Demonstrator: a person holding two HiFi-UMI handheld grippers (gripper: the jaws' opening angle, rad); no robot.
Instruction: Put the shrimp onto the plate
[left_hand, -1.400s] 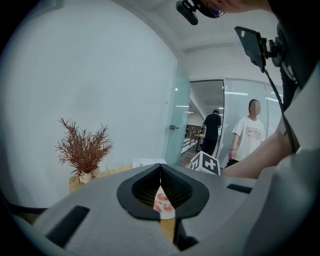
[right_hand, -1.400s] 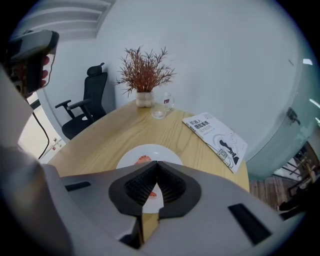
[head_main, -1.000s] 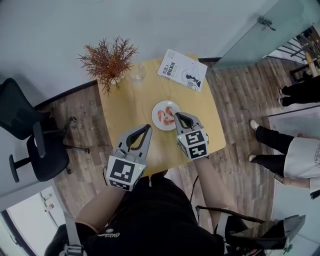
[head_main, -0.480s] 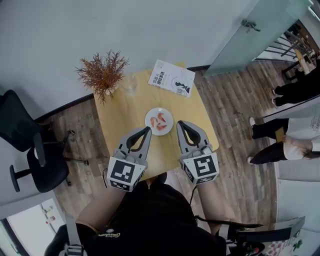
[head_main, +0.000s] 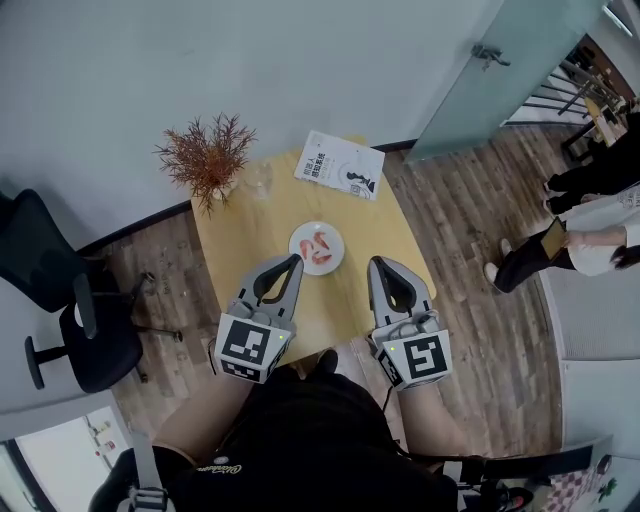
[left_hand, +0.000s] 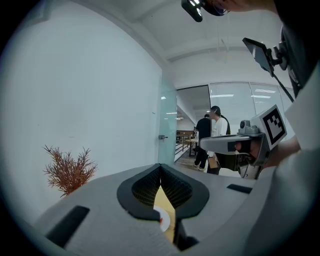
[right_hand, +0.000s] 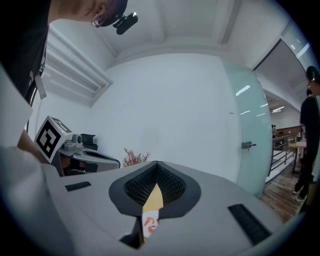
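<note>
A small white plate (head_main: 303, 254) sits mid-table with red shrimp (head_main: 319, 245) lying on it. Both grippers hang over the near edge of the yellow table (head_main: 366, 228), pulled back from the plate. My left gripper (head_main: 294, 259) is near-left of the plate, tips together, nothing held. On the near-right, my right gripper (head_main: 382, 262) is likewise shut and empty. In the left gripper view the jaws (left_hand: 160, 168) meet at the tip and a sliver of plate (left_hand: 165, 222) shows below. Through the right gripper (right_hand: 156, 165) I see the plate with shrimp (right_hand: 149, 224).
A dried reddish plant (head_main: 208, 155) and a clear glass (head_main: 260, 178) stand at the table's far left, a book (head_main: 340, 165) at the far edge. A black office chair (head_main: 70, 300) is to the left. People (head_main: 570, 240) stand on the wooden floor at right, by a glass door (head_main: 500, 60).
My right gripper has drawn back from the plate, toward me and to the right, leaving the shrimp on it. The left gripper has stayed put.
</note>
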